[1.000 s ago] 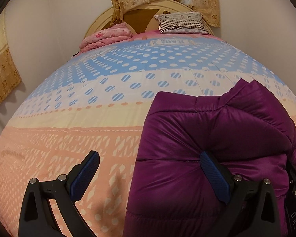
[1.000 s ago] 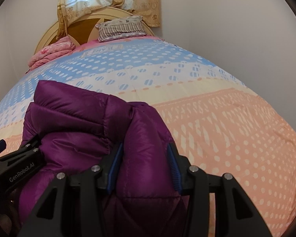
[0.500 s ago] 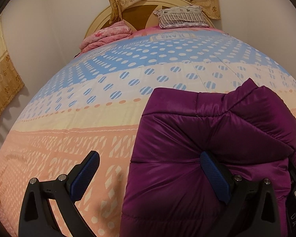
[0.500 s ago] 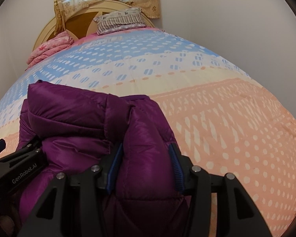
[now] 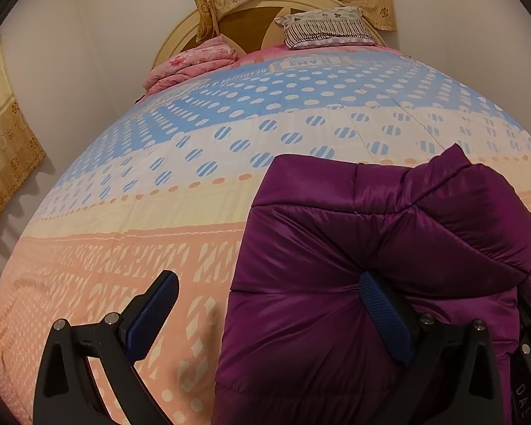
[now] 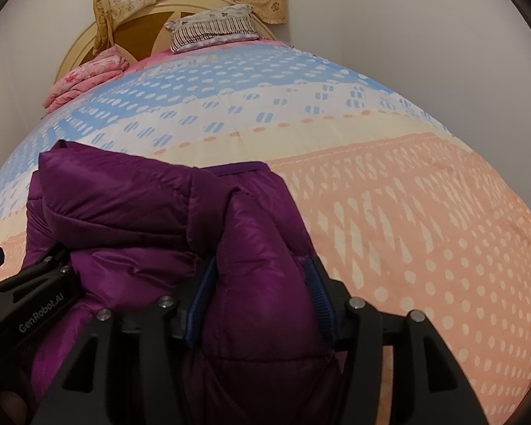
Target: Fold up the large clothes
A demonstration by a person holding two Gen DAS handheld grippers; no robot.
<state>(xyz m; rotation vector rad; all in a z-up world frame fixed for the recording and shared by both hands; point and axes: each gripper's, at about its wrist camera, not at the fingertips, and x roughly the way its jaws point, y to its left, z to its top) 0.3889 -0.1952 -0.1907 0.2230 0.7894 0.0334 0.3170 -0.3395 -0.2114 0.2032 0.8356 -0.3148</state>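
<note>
A puffy purple jacket lies bunched in a folded heap on the bed's orange-patterned end. My left gripper is open wide: its right finger rests on the jacket's top and its left finger hangs over bare quilt. In the right wrist view the jacket fills the lower left. A thick fold of it stands between the pads of my right gripper, whose jaws are opening while both pads still touch the fabric. The left gripper's black body shows beside it.
The quilt has blue, cream and orange bands with dots. At the headboard lie a folded pink blanket and a striped pillow. Walls stand close on both sides, with curtains at the left.
The right gripper's pads have spread a little around the jacket fold. The left gripper stays open in place, and the jacket heap has barely shifted.
</note>
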